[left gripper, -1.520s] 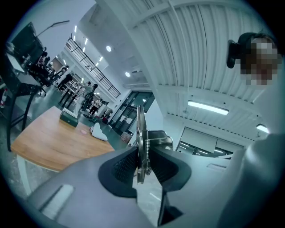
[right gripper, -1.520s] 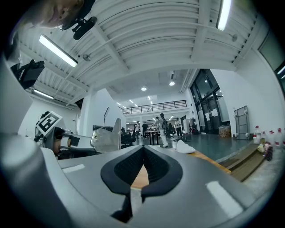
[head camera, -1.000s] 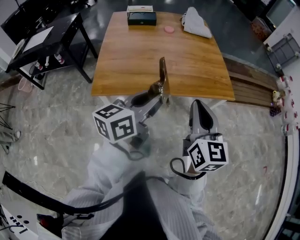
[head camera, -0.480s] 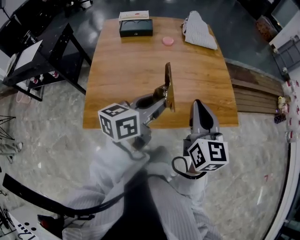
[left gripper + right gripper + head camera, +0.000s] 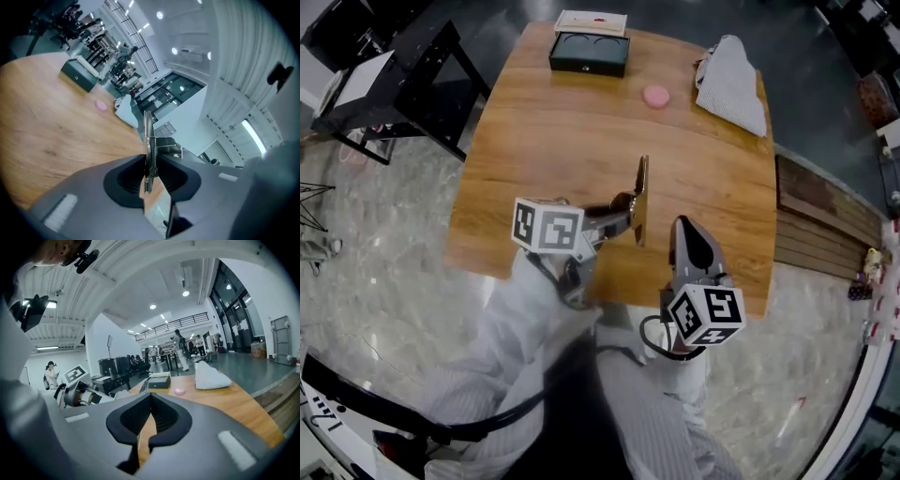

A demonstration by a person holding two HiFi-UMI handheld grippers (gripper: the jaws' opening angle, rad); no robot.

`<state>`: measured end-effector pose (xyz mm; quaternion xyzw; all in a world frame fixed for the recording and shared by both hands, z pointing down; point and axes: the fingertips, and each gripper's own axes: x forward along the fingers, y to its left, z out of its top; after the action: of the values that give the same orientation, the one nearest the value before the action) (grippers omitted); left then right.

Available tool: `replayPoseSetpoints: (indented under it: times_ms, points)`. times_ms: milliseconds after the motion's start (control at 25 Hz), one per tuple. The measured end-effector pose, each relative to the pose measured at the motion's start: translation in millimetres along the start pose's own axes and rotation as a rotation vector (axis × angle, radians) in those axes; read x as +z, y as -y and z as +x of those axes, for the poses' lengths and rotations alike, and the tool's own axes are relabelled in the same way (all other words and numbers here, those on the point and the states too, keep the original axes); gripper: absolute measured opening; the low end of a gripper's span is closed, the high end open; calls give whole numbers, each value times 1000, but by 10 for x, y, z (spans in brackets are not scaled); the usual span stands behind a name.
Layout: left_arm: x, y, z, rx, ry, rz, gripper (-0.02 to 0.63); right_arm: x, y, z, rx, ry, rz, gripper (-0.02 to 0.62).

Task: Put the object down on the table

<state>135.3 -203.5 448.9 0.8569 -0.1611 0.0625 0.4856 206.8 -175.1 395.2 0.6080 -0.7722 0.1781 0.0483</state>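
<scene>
My left gripper (image 5: 623, 208) is shut on a thin flat board with a metal clip (image 5: 641, 192), held upright on edge above the near part of the wooden table (image 5: 544, 141). In the left gripper view the board (image 5: 148, 136) stands edge-on, pinched between both pads at the gripper's (image 5: 149, 171) middle, with the table (image 5: 47, 131) below to the left. My right gripper (image 5: 682, 227) hangs just right of the board, over the table's near edge. Its jaws are shut and empty in the right gripper view (image 5: 143, 441).
At the table's far end lie a dark box (image 5: 589, 53) with a white card (image 5: 592, 22) behind it, a small pink round thing (image 5: 655, 96) and a folded pale cloth (image 5: 731, 84). A black side table (image 5: 403, 75) stands at left, a wooden bench (image 5: 825, 216) at right.
Both grippers have moved forward from in front of the table's near edge to over the table. The left one still holds the board upright; the right stays shut.
</scene>
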Motion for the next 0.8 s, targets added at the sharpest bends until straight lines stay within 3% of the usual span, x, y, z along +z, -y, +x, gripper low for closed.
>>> replayPoseSetpoints:
  times_ms: [160, 360, 560, 800]
  points:
    - [-118, -569, 296, 49, -106, -129, 87, -325, 210, 244, 27, -102, 52, 14]
    - [-349, -1195, 555, 102, -251, -231, 87, -690, 341, 396, 37, -209, 122, 14]
    - [-405, -1554, 751, 89, -290, -328, 87, -877, 419, 506, 24, -257, 173, 14]
    - [-507, -1751, 912, 98, -350, -372, 87, -933, 458, 631, 23, -269, 188, 14]
